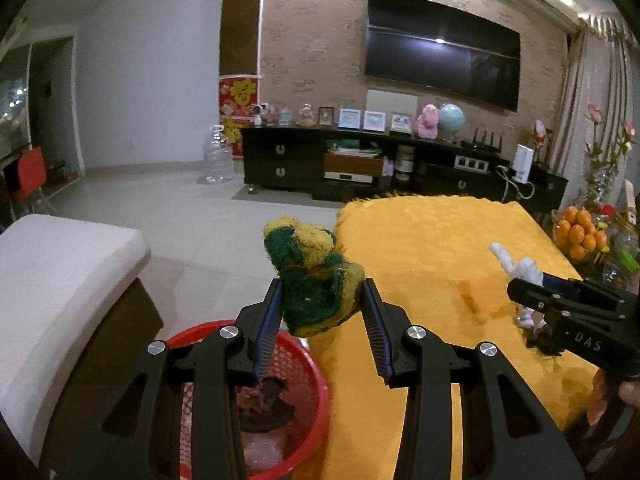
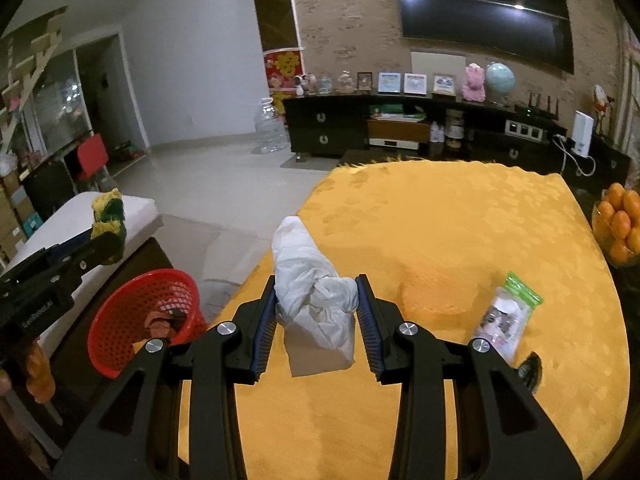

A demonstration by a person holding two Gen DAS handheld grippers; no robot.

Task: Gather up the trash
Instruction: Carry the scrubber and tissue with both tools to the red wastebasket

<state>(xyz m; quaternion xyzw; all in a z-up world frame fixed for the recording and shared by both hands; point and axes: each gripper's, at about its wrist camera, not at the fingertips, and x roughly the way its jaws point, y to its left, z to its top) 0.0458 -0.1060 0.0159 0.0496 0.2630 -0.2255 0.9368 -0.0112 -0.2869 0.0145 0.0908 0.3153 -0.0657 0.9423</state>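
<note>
My left gripper is shut on a crumpled green and yellow scouring sponge, held in the air at the left edge of the yellow-covered table, above and just right of the red mesh basket. Dark scraps lie in that basket. My right gripper is shut on a crumpled white paper wad above the table's left part. In the right wrist view the basket stands on the floor to the lower left, with the left gripper and its sponge above it. A clear plastic packet with a green top lies on the table to the right.
A white-cushioned seat stands left of the basket. A bowl of oranges sits at the table's right edge. A small dark scrap lies near the packet. Beyond the table are a tiled floor, a black TV cabinet and a large water bottle.
</note>
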